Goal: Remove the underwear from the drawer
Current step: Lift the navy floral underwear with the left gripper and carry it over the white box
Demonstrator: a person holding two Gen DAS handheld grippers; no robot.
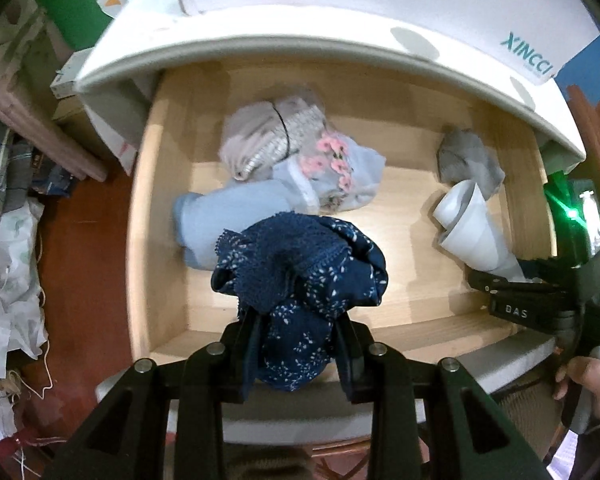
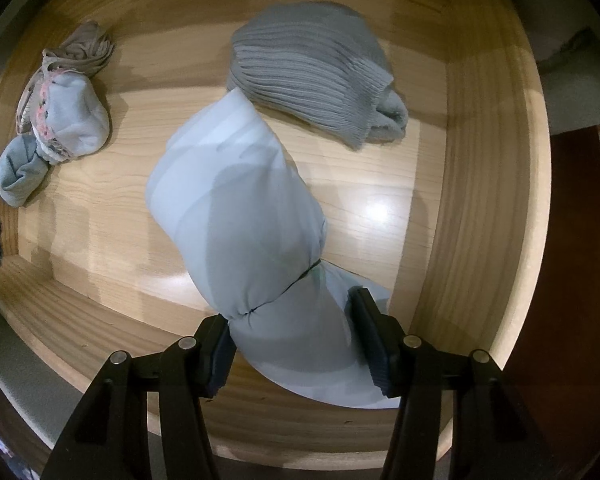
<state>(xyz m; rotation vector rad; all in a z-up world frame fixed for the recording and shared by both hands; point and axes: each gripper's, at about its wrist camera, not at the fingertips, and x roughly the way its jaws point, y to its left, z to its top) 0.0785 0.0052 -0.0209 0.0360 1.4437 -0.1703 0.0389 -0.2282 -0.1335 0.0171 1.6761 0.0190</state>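
The wooden drawer (image 1: 160, 208) stands pulled out below me. My left gripper (image 1: 296, 320) is shut on navy lace underwear with a white flower print (image 1: 300, 264), which hangs bunched above the drawer's front. At the drawer's right end, my right gripper (image 2: 292, 320) has its pads pressed on both sides of a pale blue-white rolled garment (image 2: 236, 184); that roll (image 1: 468, 224) leans up from the drawer floor (image 2: 380, 208). The right gripper (image 1: 512, 280) also shows in the left wrist view, held by a person's hand (image 1: 592, 376).
Inside lie a grey ribbed garment (image 2: 312, 76), a pale bundle with pink flowers (image 1: 332, 172), a light blue roll (image 1: 228, 220) and a beige piece (image 1: 268, 136). A white cabinet top (image 1: 300, 40) overhangs the back. Bags and clutter (image 1: 8, 280) line the red-brown floor on the left.
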